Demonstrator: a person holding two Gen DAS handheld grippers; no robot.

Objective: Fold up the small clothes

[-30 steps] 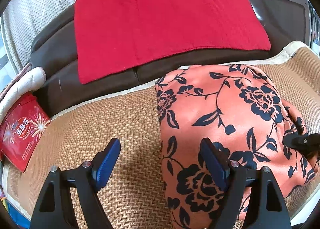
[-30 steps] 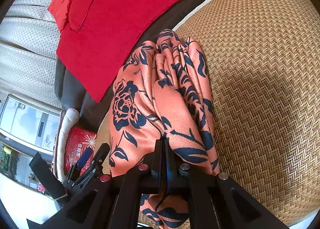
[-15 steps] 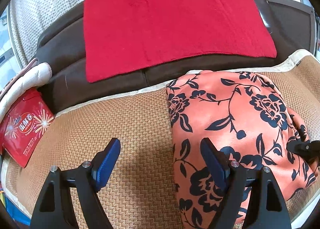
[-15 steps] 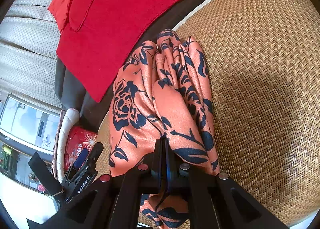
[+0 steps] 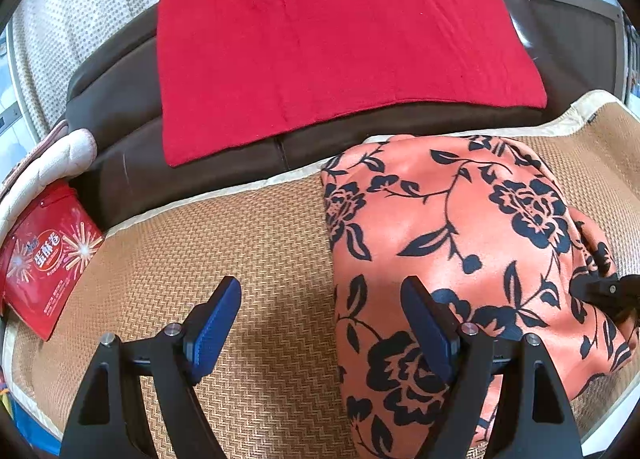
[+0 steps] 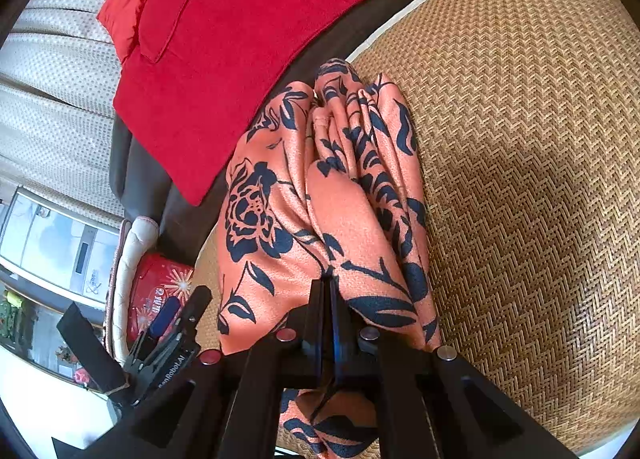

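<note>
On the woven sofa mat [image 5: 248,243], the orange floral garment [image 5: 448,243] is lying bunched, barely shifting in view from a second ago, while the right gripper [image 6: 330,299] is staying clamped on its edge and the left gripper [image 5: 320,319] is hovering wide open and empty, suggesting the fold is pausing.

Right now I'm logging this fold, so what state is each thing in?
floral garment: bunched in folds on the woven mat, one edge pinched.
right gripper: jaws shut on the floral garment.
left gripper: jaws open, empty, at the garment's edge.
red cloth: spread flat over the dark sofa back.
red snack packet: lying beside the mat.
</note>
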